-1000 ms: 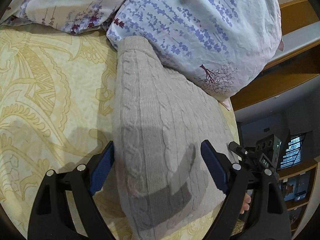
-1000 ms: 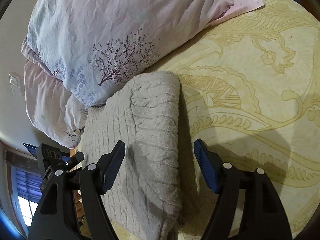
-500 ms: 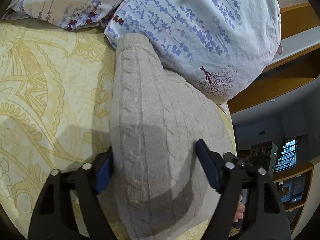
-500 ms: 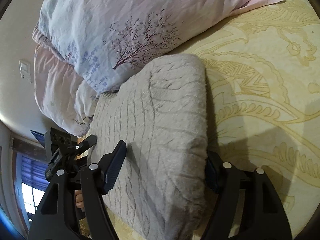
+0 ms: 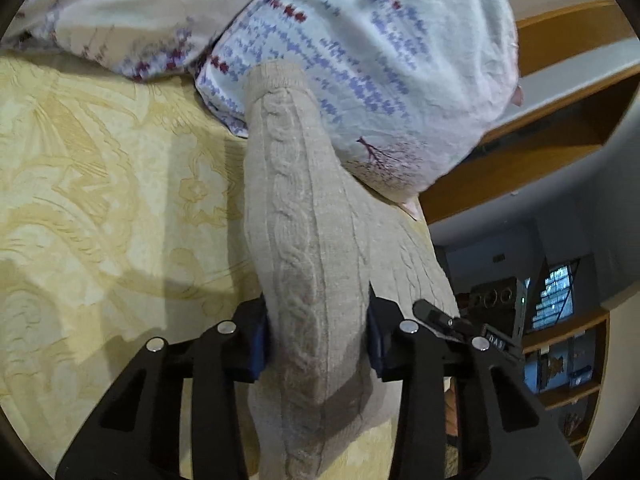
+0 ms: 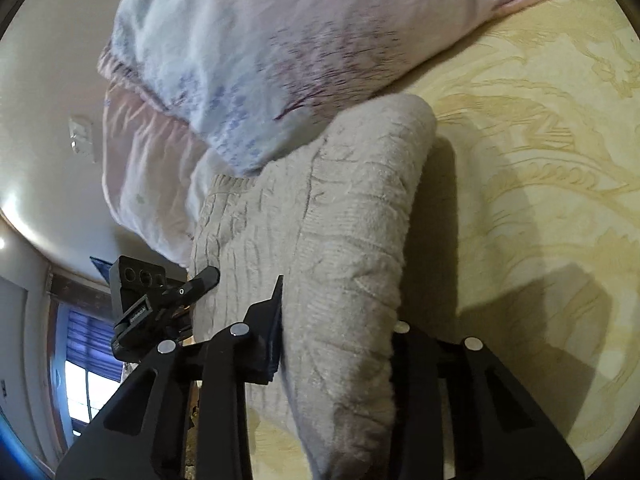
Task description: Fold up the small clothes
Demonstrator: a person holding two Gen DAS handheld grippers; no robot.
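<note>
Beige cable-knit sweater point(image 5: 304, 264) point(image 6: 352, 240) runs lengthwise toward the floral pillow point(image 5: 360, 60); left gripper point(image 5: 316, 340) and right gripper point(image 6: 336, 344) each pinch its near edge.

Sweater point(image 5: 308, 264) on bed point(image 5: 100, 200), far end touching pillow point(image 5: 360, 60) behind it. My left gripper point(image 5: 316, 340) clamps sweater's near fold; bed cover spreads to its left, shelf point(image 5: 560, 128) beyond pillow to right. My right gripper point(image 6: 336, 340) pinches other near fold of sweater point(image 6: 352, 220); pillow point(image 6: 280, 40) behind, bed point(image 6: 540, 160) to right, left gripper point(image 6: 160, 292) just left of sweater.
</note>
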